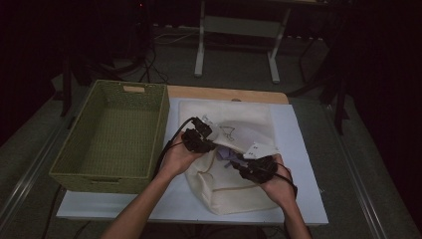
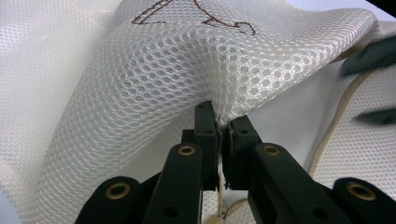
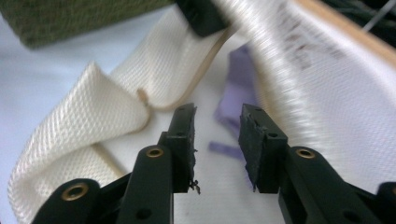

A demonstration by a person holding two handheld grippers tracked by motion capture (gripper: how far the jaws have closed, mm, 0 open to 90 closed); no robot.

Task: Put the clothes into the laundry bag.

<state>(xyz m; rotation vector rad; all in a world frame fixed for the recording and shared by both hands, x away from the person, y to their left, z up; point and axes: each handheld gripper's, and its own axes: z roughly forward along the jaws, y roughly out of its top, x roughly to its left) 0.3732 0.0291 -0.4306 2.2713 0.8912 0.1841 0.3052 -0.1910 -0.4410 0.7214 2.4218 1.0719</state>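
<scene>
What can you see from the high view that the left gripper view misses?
The high view takes in the green woven basket, the purple item at the mesh bag's opening and both hands. The left gripper view gives the close-up: the left gripper pinched shut on a fold of honeycomb mesh. Both show the white mesh laundry bag with its brown stitched drawing.

Green wicker basket (image 1: 114,130) on white tabletop (image 1: 308,199).

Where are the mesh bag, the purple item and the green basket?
mesh bag (image 2: 154,74), left gripper view, on its lifted flap.
purple item (image 3: 236,88), right gripper view, on its upper part.
green basket (image 1: 74,144), high view, on its left wall.
</scene>
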